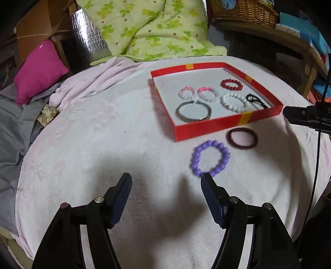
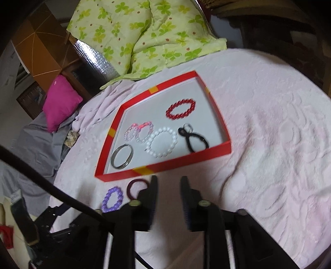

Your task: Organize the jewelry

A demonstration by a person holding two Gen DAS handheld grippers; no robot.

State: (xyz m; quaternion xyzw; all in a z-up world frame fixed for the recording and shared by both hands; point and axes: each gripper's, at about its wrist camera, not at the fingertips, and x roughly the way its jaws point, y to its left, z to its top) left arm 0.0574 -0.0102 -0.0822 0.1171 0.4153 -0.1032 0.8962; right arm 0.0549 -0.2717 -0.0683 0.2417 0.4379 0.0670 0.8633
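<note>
A shallow red box lies on the pale pink blanket and holds several bracelets: a red beaded one, a white beaded one, two pink ones, a silver bangle and a black piece. In front of the box lie a purple beaded bracelet and a dark maroon bangle. My left gripper is open and empty, its right fingertip just below the purple bracelet. My right gripper stands open with a narrow gap and nothing in it, just short of the box's near wall.
A green clover-print quilt and a magenta cushion lie behind the blanket. A wicker basket sits on a wooden shelf at the back right. A black cable hangs at the right edge.
</note>
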